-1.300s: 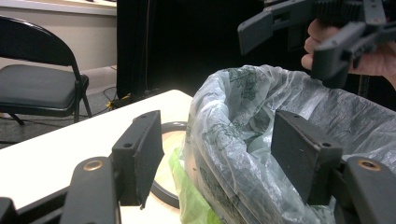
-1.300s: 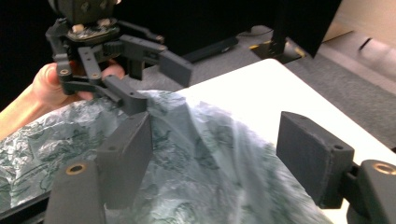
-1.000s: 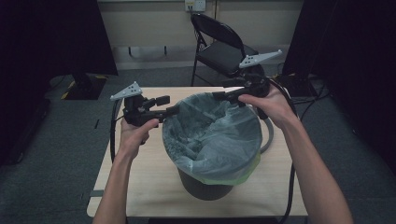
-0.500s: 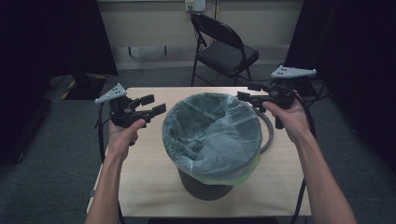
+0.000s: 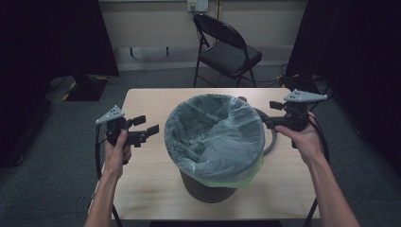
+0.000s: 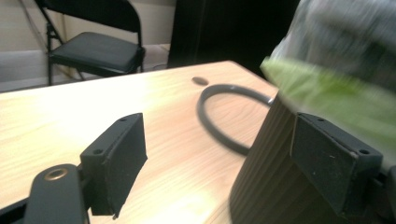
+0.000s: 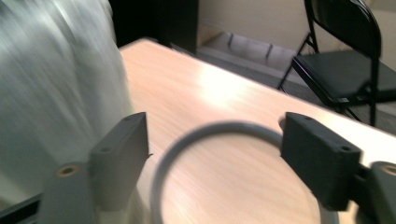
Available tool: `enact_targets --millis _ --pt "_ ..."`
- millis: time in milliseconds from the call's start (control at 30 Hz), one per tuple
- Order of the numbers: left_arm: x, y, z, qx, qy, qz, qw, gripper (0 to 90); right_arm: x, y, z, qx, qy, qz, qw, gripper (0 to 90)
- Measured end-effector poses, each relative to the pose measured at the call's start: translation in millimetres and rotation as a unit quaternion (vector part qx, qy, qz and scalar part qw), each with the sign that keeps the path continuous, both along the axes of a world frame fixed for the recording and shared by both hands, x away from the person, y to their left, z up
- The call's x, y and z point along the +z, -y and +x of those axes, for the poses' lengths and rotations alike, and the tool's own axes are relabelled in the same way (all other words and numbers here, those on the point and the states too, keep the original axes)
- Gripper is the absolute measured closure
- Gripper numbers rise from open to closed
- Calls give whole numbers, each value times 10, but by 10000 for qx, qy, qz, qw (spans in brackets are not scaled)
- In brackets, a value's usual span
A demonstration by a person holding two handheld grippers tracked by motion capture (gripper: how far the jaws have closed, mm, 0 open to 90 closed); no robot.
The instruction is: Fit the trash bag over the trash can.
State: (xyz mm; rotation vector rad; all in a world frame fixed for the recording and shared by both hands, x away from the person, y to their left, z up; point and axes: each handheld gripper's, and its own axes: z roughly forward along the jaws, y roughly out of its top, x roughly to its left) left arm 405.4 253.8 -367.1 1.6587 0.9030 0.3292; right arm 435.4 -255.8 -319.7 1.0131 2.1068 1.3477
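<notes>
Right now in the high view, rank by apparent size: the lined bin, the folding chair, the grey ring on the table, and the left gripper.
1. Lined bin: largest, though it is also nearest the camera.
2. Folding chair: smaller as seen, but farther off, so its true size is unsure.
3. Grey ring: mostly hidden behind the bin; not ranked against the left gripper.

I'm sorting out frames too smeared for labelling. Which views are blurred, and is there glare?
High view: sharp, dim dark surround. Left gripper view: bag over the bin smeared, table glare-bright. Right gripper view: bag streaked, grey ring soft, glare on the table.
</notes>
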Motion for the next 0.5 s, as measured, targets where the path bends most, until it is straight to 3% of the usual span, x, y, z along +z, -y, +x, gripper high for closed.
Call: enact_targets --millis 67,100,167,267,367,500 --pt "-80 -7 -13 32 -153 139 9998 186 -148 39 -7 -92 -100 -54 9999 253" --pt "-143 -5 -31 85 -241 356 9990 193 -206 54 -5 -111 -166 -50 9998 253" --pt "-243 -6 -56 53 -369 546 9978 197 -368 103 -2 -161 -360 -115 9992 256" --pt "-422 9 -96 71 -564 896 9944 195 -562 172 9 -285 -499 -141 9982 327" --pt "-572 26 -122 57 -721 1037 9920 196 -733 228 30 -393 -630 -110 9972 342" --pt "-816 59 -157 73 -1023 1321 9859 197 -910 275 41 -452 -745 -141 9961 385"
